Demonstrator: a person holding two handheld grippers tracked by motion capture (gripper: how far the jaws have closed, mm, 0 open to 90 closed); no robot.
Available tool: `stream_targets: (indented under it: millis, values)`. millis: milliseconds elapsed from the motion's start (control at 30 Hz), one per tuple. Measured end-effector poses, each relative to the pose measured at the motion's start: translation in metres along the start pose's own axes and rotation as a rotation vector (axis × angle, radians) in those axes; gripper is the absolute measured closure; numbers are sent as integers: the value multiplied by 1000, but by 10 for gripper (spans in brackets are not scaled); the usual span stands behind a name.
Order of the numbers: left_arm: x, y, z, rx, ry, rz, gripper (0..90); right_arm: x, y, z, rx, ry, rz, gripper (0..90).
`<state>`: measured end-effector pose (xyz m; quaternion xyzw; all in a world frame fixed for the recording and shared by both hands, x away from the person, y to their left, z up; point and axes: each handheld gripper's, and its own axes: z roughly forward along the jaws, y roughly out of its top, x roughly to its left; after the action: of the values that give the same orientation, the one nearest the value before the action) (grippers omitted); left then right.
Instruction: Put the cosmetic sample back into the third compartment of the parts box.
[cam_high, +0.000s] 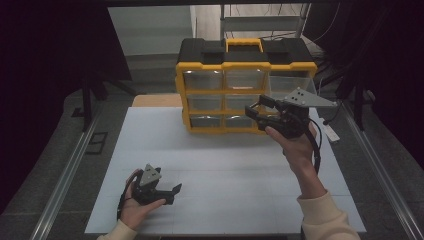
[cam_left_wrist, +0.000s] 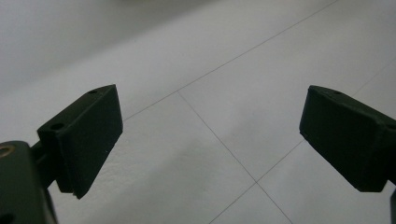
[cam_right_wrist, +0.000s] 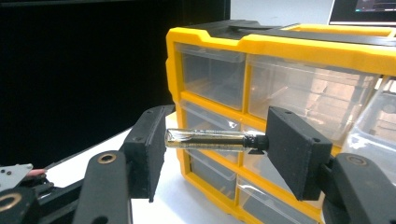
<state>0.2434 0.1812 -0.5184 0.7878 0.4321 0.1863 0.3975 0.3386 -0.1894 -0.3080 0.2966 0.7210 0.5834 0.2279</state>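
Before the organizer (cam_right_wrist: 299, 60), the right gripper (cam_right_wrist: 212, 140) grasps a vial (cam_right_wrist: 205, 139) endwise; stowing it seemingly remains. The left gripper (cam_left_wrist: 210, 140) rests released on the tabletop (cam_left_wrist: 224, 70).

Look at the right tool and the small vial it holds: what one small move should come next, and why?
Probably carry the glass vial right, over the pulled-out top-right drawer of the yellow organizer. The right tool grips the vial end to end in front of the closed drawers, and that is the one drawer that looks open. The left tool is open above the table.
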Motion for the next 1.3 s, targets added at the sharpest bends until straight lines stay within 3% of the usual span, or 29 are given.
stream_targets:
  millis: [567,1300]
  values:
    - [1,0,0,3,-2,3,65,-6,12,-1,-14,-20,-16,400]
    - [0,0,1,2,-1,4,65,-33,30,-10,-14,-140,-32,400]
